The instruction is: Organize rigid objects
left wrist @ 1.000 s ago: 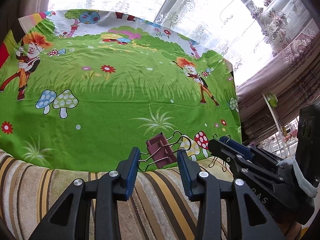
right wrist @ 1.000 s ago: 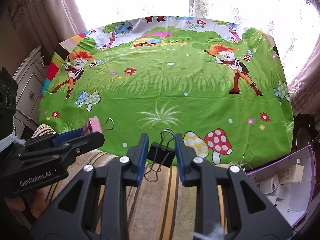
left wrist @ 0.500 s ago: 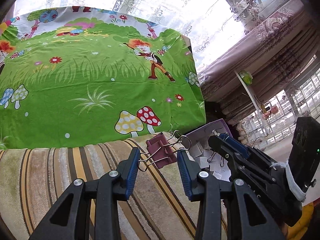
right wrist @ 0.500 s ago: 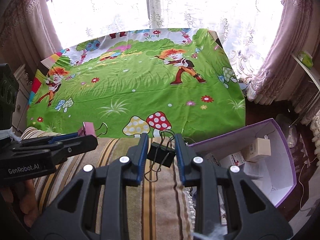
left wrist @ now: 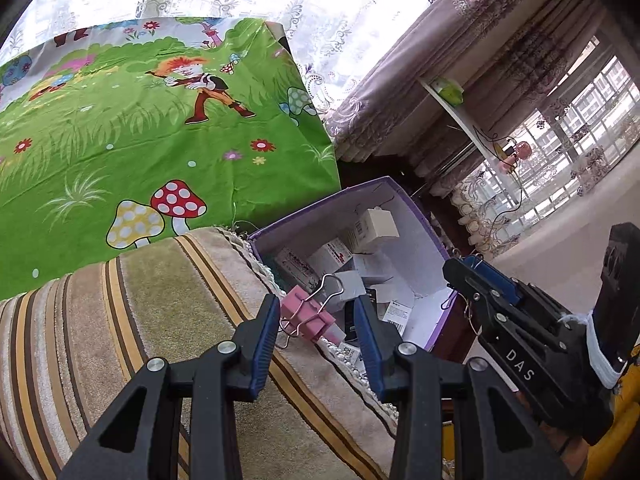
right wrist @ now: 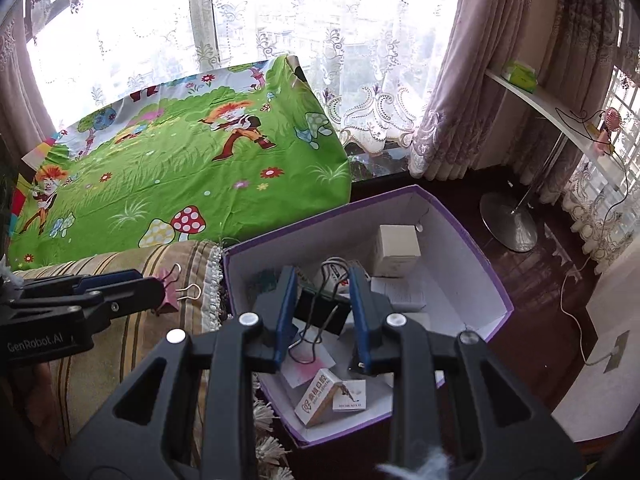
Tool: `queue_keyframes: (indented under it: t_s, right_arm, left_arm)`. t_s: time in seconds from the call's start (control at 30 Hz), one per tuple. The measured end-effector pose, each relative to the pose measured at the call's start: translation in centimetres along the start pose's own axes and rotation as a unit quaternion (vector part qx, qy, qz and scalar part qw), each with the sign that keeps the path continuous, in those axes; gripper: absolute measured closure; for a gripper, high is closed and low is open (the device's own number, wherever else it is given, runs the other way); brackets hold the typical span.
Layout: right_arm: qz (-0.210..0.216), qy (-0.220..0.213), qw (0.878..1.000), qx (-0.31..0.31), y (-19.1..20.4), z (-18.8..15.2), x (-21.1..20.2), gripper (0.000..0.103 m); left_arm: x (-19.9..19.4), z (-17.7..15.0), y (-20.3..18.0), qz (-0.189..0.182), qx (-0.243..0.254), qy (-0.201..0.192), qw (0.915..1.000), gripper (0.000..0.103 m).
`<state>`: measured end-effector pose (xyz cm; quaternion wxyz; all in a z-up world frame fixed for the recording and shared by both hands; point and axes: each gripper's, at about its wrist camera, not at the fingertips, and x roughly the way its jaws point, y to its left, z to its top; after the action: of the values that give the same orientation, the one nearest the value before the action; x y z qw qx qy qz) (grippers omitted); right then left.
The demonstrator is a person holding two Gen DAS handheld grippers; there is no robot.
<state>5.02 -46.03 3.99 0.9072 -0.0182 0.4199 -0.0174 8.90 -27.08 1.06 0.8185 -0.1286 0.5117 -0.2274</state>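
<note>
The black clip [right wrist: 320,310], clamped in the right gripper [right wrist: 322,316], hangs over the purple box [right wrist: 472,236]; the pink clip [left wrist: 308,316], clamped in the left gripper [left wrist: 316,328], is at the box's rim. Centre each over the box before releasing.

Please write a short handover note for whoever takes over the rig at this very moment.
Left tongs: shut on the pink binder clip, held over the striped cushion at the edge of the purple box.
Right tongs: shut on the black binder clip, above the box's inside.
Box holds small cartons; green cartoon cloth shows no objects.
Done: both clips picked up and brought to the box.
Left: release both clips into the box.
</note>
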Motion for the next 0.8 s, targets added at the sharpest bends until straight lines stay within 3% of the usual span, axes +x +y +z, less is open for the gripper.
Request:
queue_keyframes:
  t_s: [0.13,0.2,0.23,0.33,0.37,0.5,0.6,0.8]
  right_arm:
    - [-0.005,0.007,1.000,0.010,-1.4,-1.4,0.2,0.072]
    - [-0.011,0.010,1.000,0.018,-1.9,-2.1,0.3,0.072]
    - [-0.014,0.011,1.000,0.021,-2.1,-2.3,0.2,0.067]
    - [-0.014,0.004,0.999,0.036,-2.4,-2.8,-0.2,0.023]
    - [-0.014,-0.002,0.999,0.041,-2.4,-3.1,-0.6,0.018]
    - [-0.001,-0.007,0.999,0.042,-2.1,-3.7,-1.4,0.017]
    - [0.002,-0.012,0.999,0.047,-2.3,-4.0,-1.6,0.017]
    - [-0.011,-0.016,0.998,0.051,-2.7,-3.6,-1.8,0.017]
  left_arm:
    - [1.0,-0.1,-0.6,0.008,0.007,0.016,0.9998,0.062]
    - [1.4,-0.4,-0.7,0.017,0.009,0.028,0.9994,0.056]
    - [1.5,-0.6,-0.6,0.017,0.009,0.033,0.9993,0.054]
    - [1.0,-1.5,-0.9,0.015,0.011,0.032,0.9993,0.047]
    - [0.7,-1.9,-1.0,0.015,0.014,0.030,0.9993,0.042]
    - [0.2,-3.1,-1.8,0.015,0.028,0.016,0.9994,0.026]
    - [0.7,-3.2,-2.4,0.032,0.042,0.024,0.9983,0.023]
    - [0.6,-2.9,-1.7,0.011,0.018,0.013,0.9997,0.018]
